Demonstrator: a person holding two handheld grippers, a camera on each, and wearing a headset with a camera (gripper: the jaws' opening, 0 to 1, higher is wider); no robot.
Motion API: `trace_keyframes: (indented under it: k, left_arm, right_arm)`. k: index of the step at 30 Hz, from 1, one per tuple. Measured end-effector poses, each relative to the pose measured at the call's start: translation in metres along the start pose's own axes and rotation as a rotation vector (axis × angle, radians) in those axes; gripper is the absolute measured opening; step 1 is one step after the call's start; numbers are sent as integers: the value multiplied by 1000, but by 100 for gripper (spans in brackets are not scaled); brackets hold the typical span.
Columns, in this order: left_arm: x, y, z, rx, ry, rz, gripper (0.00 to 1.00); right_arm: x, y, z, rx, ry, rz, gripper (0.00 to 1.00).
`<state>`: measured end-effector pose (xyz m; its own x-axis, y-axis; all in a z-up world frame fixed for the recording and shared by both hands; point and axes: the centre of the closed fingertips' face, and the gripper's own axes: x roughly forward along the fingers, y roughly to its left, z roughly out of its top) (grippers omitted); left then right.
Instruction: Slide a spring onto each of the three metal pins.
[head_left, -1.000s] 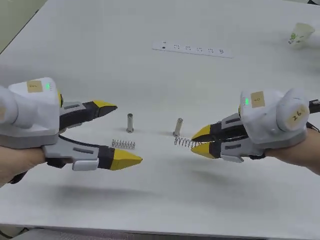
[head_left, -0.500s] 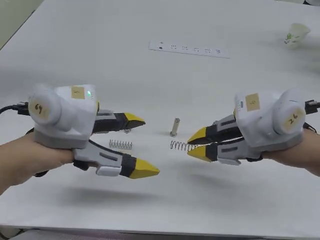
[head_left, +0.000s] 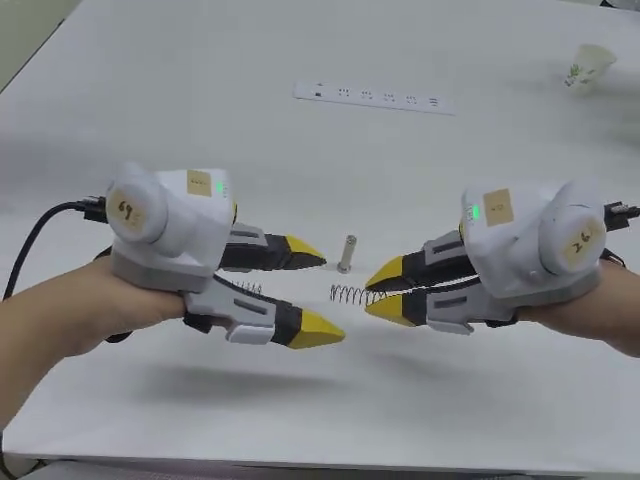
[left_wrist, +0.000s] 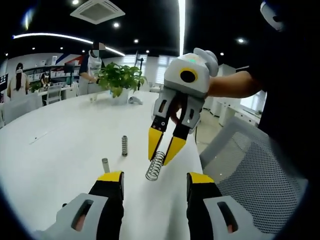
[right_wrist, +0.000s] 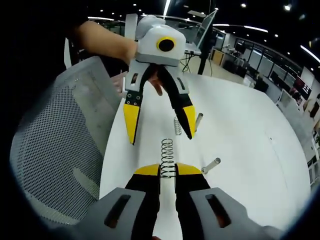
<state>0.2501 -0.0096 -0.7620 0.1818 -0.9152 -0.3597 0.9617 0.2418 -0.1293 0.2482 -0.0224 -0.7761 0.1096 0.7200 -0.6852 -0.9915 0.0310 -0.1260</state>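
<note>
Spring (head_left: 348, 294) pinched at one end by right gripper (head_left: 370, 296); left gripper (head_left: 332, 298) spread wide, empty, facing it.

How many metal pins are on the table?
2: the far pin is beside the left gripper, the near pin beside the right gripper. A third may be hidden.

Loose spring (head_left: 246, 288) partly behind left tongs (head_left: 331, 298).
</note>
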Motion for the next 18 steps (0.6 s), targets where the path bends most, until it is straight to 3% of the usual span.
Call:
trace_keyframes:
  k: [9,18]
  left_arm:
    - [5,1,5,14,-12,-3,27]
    - [10,-7,5,20,-12,-35,17]
  right_arm:
    - [-1,3,8,3,-22,7,8]
    - [-3,4,10,-5,-25,10,8]
